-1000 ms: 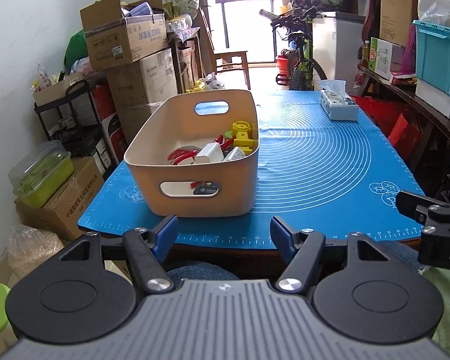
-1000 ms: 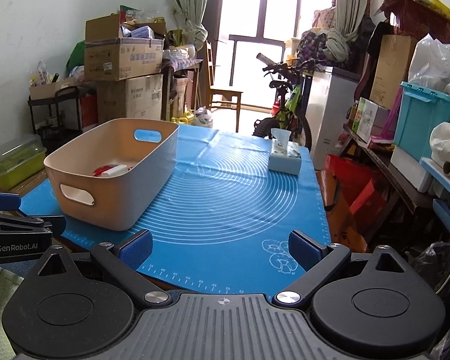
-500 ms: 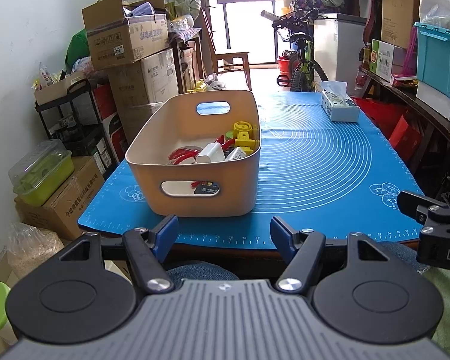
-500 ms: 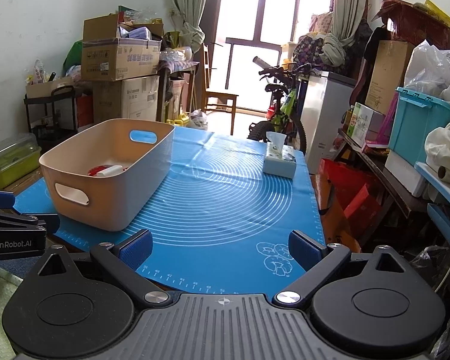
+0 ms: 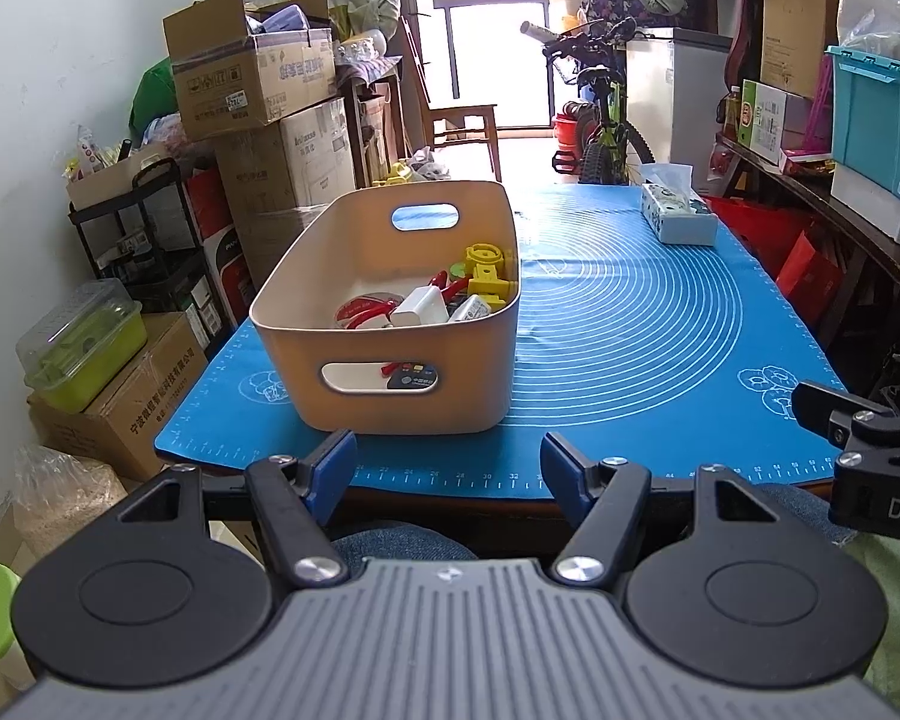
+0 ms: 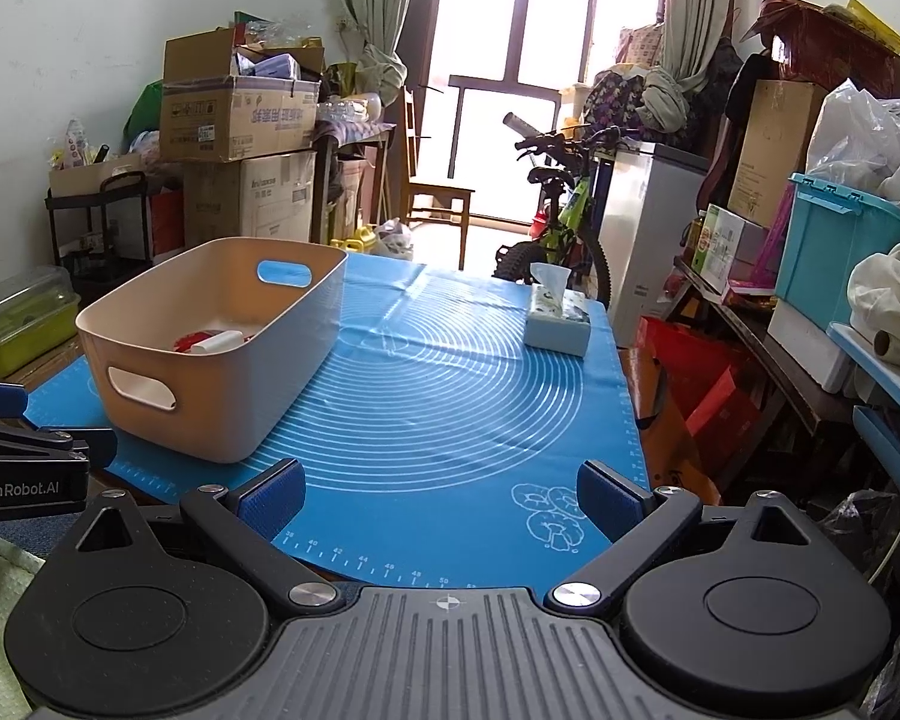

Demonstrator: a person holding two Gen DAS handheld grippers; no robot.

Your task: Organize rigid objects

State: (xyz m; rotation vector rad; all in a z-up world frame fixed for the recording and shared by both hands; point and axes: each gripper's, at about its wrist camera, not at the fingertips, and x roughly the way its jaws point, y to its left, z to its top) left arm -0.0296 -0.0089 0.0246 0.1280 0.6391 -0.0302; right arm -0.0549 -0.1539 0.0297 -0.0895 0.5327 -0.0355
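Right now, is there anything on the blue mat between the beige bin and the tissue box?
No. Between the beige bin and the tissue box only bare blue mat shows, clearest in the right wrist view.

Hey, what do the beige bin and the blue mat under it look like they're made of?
The beige bin looks like molded plastic with a matte finish: smooth seamless walls, rounded corners and cut-out handles. The blue mat looks like flexible silicone or similar rubbery sheet, slightly glossy: it shows printed white rings and ruler marks, soft creases near the far end, and window glare. The exact material can't be confirmed by sight.
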